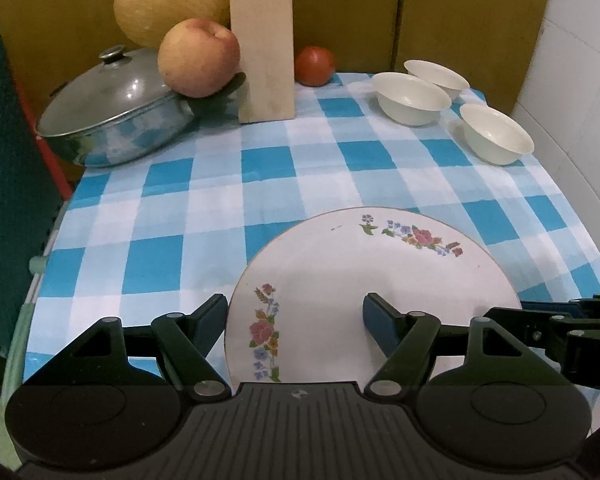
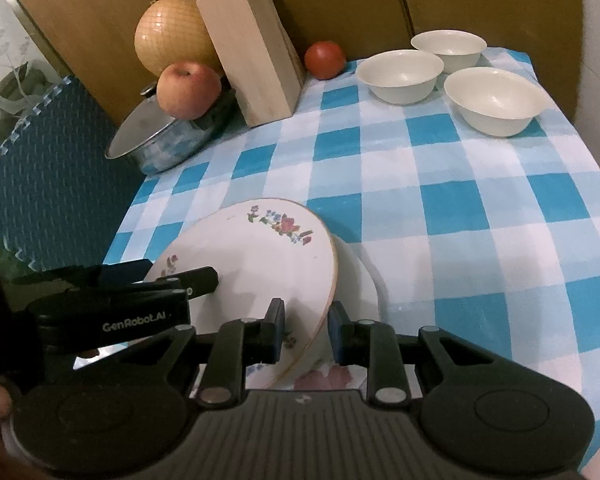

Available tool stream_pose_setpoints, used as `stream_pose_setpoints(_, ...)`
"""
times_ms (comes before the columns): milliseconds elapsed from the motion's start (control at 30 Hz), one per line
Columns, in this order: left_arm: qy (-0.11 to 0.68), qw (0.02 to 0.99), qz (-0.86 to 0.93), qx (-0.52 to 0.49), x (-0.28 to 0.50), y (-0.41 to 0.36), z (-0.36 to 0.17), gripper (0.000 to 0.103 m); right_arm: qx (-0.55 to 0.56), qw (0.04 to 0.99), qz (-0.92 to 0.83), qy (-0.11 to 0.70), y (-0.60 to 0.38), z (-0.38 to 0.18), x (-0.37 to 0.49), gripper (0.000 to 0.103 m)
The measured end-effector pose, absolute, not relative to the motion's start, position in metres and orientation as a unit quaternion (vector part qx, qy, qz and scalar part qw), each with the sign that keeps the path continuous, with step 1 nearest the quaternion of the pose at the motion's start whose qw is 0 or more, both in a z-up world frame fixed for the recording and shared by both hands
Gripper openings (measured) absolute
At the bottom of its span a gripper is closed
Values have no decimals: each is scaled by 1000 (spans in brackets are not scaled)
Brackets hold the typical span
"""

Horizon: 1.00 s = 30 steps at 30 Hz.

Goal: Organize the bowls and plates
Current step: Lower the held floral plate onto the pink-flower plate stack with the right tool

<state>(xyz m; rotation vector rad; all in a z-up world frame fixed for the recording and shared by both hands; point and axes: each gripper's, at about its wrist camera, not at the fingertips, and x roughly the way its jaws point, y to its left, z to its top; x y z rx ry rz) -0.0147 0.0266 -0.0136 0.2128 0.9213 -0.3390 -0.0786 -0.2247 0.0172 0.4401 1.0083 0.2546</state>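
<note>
— Blue-and-white checked cloth covers the counter (image 2: 480,216), with brown cabinet doors behind. What's nearest?

— The right tool (image 2: 305,330), clenched on the gold-edged rim of a round white ceramic plate with flower prints (image 2: 256,256). That plate is tilted, its near edge between the blue pads, and a second white plate (image 2: 364,280) lies just under it on the cloth.

— And the left tool (image 1: 294,320)?

— Released, jaws standing wide. One finger sits over the plate's face, the other just off its left rim; neither seems to press on it.

— How will the plate handle?

— Stiff, glazed and likely slippery, and fragile if it drops or knocks the one beneath. The rim is the only real handhold; I'd judge a pinch on one edge leaves it prone to swinging, so a second hold on the opposite rim would steady it.

— Farther back?

— Three small white bowls (image 2: 400,74) grouped at the far right, standing separately, not yet stacked. At far left, a lidded steel pot (image 1: 112,120), a reddish apple (image 1: 198,62), a pale wooden knife block (image 2: 252,56), a netted yellow pomelo (image 2: 172,36) and a red tomato (image 2: 325,59).
</note>
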Motion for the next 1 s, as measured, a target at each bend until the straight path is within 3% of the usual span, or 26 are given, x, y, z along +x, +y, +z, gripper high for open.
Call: stream_pose_setpoints(1000, 459, 862, -174, 127, -27, 14, -29, 79, 195, 838, 103, 500, -225, 7, -91, 24)
